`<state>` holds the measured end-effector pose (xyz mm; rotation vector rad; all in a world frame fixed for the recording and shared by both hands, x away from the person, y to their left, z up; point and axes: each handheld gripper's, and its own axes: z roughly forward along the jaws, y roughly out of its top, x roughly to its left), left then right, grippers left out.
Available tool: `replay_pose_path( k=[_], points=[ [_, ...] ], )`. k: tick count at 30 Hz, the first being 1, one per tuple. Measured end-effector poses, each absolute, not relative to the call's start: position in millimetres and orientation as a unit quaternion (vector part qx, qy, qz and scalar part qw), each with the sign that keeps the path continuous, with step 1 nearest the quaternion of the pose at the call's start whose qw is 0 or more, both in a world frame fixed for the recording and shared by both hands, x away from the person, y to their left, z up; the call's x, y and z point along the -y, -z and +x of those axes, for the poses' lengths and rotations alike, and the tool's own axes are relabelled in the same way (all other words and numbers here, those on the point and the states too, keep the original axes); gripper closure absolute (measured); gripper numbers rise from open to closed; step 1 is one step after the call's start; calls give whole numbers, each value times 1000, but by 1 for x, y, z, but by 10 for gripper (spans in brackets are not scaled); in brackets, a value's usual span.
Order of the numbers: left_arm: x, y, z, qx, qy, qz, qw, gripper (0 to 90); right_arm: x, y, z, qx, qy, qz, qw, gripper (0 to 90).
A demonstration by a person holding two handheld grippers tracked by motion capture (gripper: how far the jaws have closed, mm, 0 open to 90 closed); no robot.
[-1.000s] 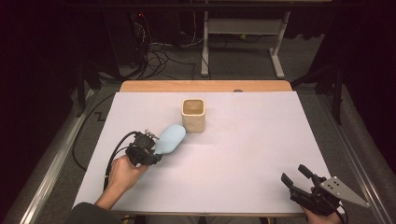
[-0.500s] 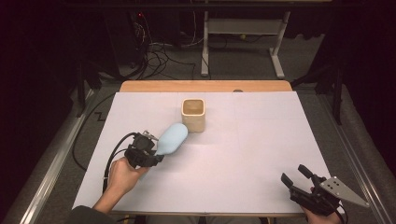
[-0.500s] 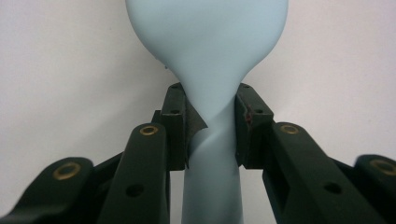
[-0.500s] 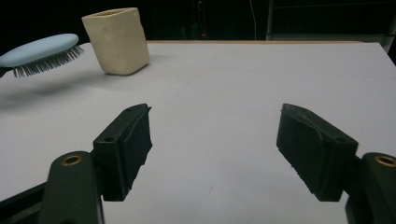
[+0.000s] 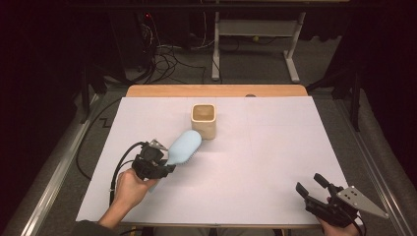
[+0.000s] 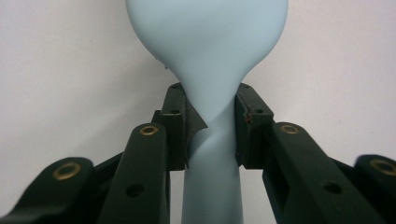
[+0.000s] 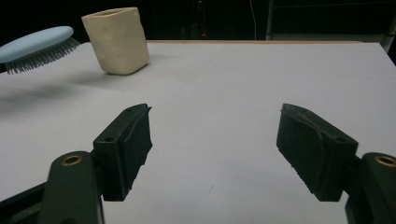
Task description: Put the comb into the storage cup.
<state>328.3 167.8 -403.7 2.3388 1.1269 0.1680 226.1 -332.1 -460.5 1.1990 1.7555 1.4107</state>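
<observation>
**A:** White sheeting is covering the table, and nearest the person the right gripper is lying low at the front right corner, its jaws standing wide apart with nothing between them.

**B:** And the left gripper?

**A:** It is sitting further in, on the left side, and its jaws are clamping the neck of the pale blue hairbrush, just where the handle is widening into the head. In the left gripper view the pads are pressing on both sides of the hairbrush.

**B:** Where is the brush pointing?

**A:** It is hanging above the sheet with bristles facing down, and its head is aiming at the cream cup beyond it, near but apart from it. In the right gripper view, the hairbrush is casting a shadow on the sheet beside the cup.

**B:** So, judging by that, the brush is going into the cup?

**A:** Probably. I would be tipping the brush upright first, so the end is going in over the rim, and lowering slowly, since a light cup may be tipping if nudged.
</observation>
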Motion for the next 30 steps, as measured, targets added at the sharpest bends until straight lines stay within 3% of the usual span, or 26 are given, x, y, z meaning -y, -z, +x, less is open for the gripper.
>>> replay_pose_path(
  k=[30],
  points=[
    [-144,406,304,-372,-50,873,311,696,329,460,227,-663,-526,447,290,264]
  ],
)
